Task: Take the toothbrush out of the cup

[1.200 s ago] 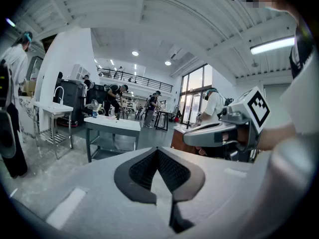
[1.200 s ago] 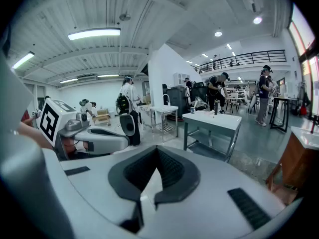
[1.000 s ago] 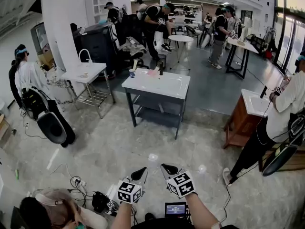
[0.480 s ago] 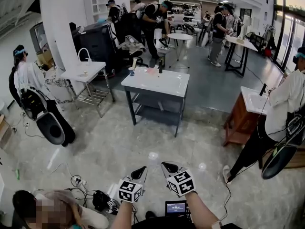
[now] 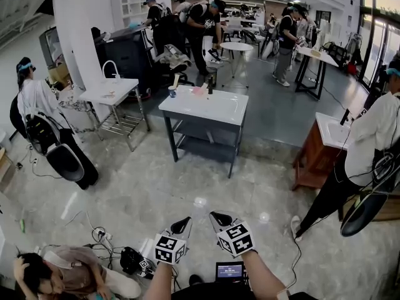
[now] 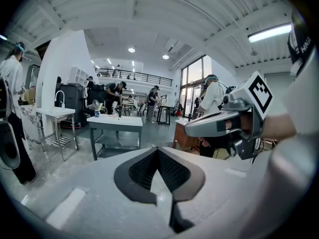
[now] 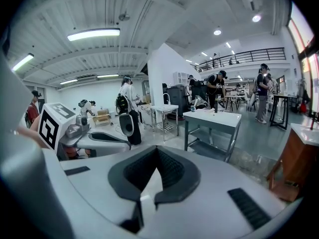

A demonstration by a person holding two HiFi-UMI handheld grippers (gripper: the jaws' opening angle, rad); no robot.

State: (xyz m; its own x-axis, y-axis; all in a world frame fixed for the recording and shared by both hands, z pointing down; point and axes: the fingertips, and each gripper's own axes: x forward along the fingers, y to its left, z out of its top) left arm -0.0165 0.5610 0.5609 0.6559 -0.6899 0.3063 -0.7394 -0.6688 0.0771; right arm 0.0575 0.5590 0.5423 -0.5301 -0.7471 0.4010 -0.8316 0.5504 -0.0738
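- While the left gripper (image 5: 182,225) and the right gripper (image 5: 220,219) are held side by side low over the floor (image 5: 156,192), nothing is gripped by either.
- The left gripper's 2 jaws are seen pressed together at the tips, with nothing caught between them.
- The right gripper's 2 jaws are likewise pressed together and empty.
- Both grippers are pointed toward the grey table (image 5: 215,111) with a white top, and are kept well apart from it.
- The cup (image 5: 172,94) is stood at the table's far left corner.
- The toothbrush (image 5: 177,81) is stood in the cup, sticking up past the rim at a slight lean.
- 1 pink item (image 5: 200,90) and 1 dark bottle (image 5: 210,87) are set near the cup along the same far edge.
- A wire-shelf stand (image 5: 109,95) is placed left of the table, and a wooden sink cabinet (image 5: 319,158) right of it.
- Several people are seen around the room.
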